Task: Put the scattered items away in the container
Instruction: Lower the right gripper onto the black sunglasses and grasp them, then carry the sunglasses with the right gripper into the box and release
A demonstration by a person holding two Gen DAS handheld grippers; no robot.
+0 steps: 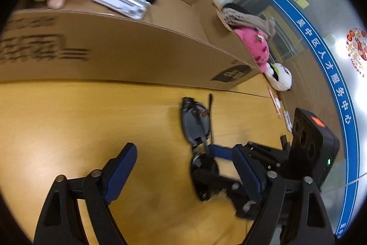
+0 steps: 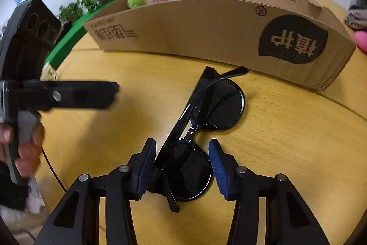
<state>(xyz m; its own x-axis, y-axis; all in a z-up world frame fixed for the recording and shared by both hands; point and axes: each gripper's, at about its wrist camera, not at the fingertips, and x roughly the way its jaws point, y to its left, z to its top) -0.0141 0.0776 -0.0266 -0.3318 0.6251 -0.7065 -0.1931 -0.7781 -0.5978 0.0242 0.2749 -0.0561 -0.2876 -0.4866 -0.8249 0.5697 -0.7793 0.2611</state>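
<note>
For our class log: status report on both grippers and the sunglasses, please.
Right gripper astride sunglasses, left pad touching, right pad clear. Left gripper open, empty. Cardboard box just behind; nothing in the way.

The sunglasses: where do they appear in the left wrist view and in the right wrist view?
Left wrist view: sunglasses lie right of centre on the wooden table, beyond the right gripper.
Right wrist view: sunglasses fill the lower centre, between the gripper's pads.
Shared landmark: the cardboard box behind them.

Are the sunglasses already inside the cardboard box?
No, the sunglasses lie folded on the wooden table in front of the cardboard box, between the fingers of the right tool.
</note>
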